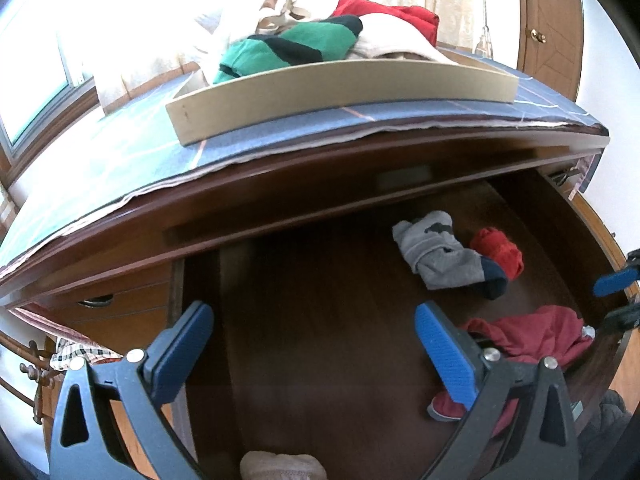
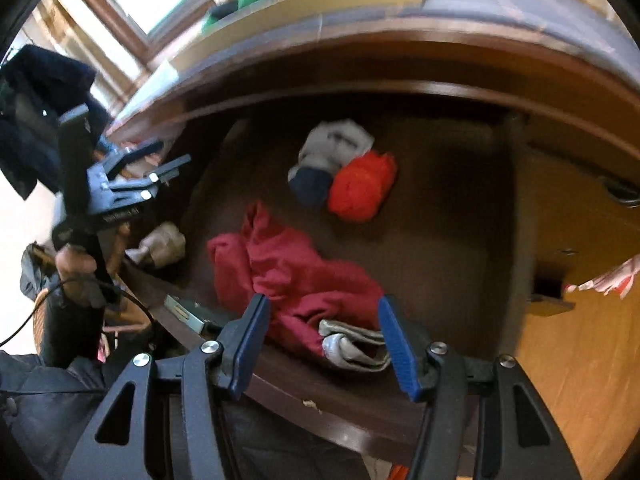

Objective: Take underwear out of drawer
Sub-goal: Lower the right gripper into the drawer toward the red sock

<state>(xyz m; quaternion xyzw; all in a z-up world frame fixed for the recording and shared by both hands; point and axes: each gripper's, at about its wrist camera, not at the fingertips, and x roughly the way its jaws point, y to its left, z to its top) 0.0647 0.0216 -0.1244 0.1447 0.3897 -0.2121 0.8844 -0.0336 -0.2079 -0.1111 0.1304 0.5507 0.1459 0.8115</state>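
Note:
The wooden drawer (image 1: pixel 320 280) stands pulled out. A crumpled maroon pair of underwear (image 2: pixel 296 272) with a grey waistband (image 2: pixel 352 344) lies near its front rim. My right gripper (image 2: pixel 326 346) is open just above it, a finger on either side of the waistband, and no pad presses on the cloth. In the left wrist view the same maroon underwear (image 1: pixel 536 332) lies at the right. My left gripper (image 1: pixel 316 348) hangs open over bare drawer floor, holding nothing. One of the right gripper's blue pads (image 1: pixel 612 281) shows at the right edge.
A grey and navy garment (image 2: pixel 328 152) and an orange-red bundle (image 2: pixel 362 186) lie further back in the drawer. A beige roll (image 2: pixel 164 242) sits at its left. A cardboard tray (image 1: pixel 320 92) of clothes stands on the dresser's blue cloth. A hand (image 2: pixel 76 268) holds the left gripper.

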